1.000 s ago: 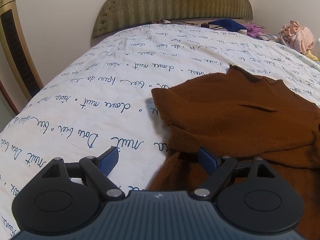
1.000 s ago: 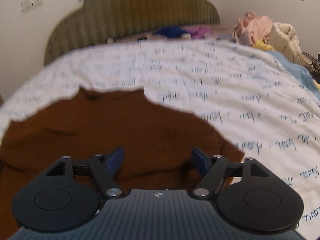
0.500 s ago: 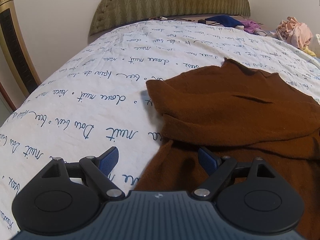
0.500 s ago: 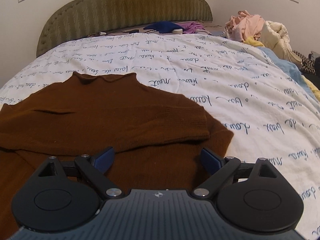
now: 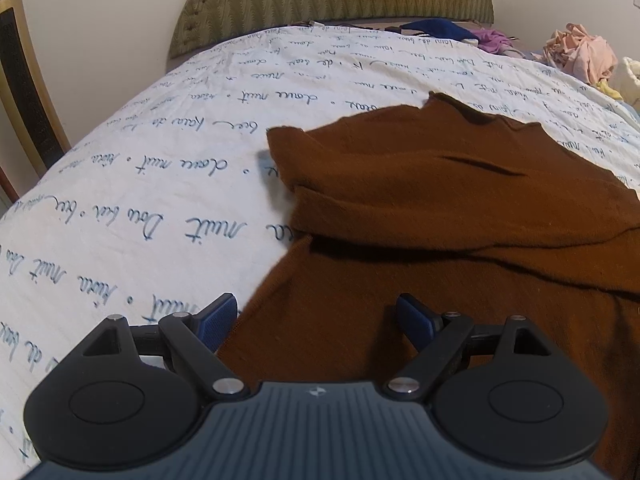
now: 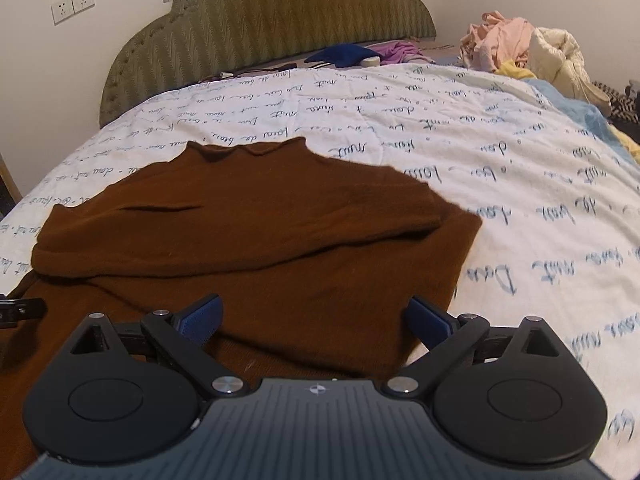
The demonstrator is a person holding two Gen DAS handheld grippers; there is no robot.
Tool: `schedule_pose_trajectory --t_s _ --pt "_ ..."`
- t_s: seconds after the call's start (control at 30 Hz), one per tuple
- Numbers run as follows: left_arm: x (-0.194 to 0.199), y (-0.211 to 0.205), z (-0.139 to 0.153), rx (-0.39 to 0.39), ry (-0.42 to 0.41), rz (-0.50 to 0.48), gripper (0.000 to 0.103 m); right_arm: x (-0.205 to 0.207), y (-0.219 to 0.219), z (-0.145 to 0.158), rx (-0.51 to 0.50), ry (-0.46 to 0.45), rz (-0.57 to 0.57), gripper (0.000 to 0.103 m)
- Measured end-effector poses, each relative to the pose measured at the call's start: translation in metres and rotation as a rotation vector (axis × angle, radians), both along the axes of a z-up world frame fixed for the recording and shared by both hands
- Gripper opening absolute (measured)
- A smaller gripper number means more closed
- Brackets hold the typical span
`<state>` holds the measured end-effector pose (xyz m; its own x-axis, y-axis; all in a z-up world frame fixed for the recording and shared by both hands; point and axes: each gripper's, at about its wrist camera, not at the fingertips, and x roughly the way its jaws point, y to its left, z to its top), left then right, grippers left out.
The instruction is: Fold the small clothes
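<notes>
the rust-brown knitted sweater [image 6: 256,240] lay flat on the white bedspread with blue handwriting print [image 5: 160,184], its sleeves folded across the chest and its collar toward the far olive-green padded headboard [image 6: 280,28]. my left gripper [image 5: 316,320] hovered spread wide over the sweater's near left edge, pinching nothing. my right gripper [image 6: 316,320] was opening over the near right edge, its blue pads [image 6: 428,322] clear of the knit.
</notes>
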<state>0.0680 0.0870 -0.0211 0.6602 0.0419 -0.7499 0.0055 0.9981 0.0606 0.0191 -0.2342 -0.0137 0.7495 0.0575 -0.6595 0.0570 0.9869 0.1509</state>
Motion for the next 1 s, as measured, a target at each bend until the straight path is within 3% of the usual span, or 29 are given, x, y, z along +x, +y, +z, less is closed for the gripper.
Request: schedule_pose_trajectory --t_s 0.13,0.4,0.63,1.0 --pt "-0.003 -0.003 -0.009 0.008 -0.014 0.013 0.088 -0.009 0.002 -0.009 0.046 0.002 -0.016 0.100" --pt "-0.012 -0.007 -0.017 0.034 -0.071 0.020 0.096 -0.018 0.008 -0.028 0.028 0.015 -0.062 0.103" --pt "-0.019 -0.002 -0.023 0.007 -0.109 0.041 0.101 -0.021 0.021 -0.036 -0.076 -0.005 -0.054 0.103" --pt "-0.022 -0.002 -0.025 0.003 -0.127 0.050 0.102 -0.025 0.020 -0.038 -0.071 -0.021 -0.049 0.103"
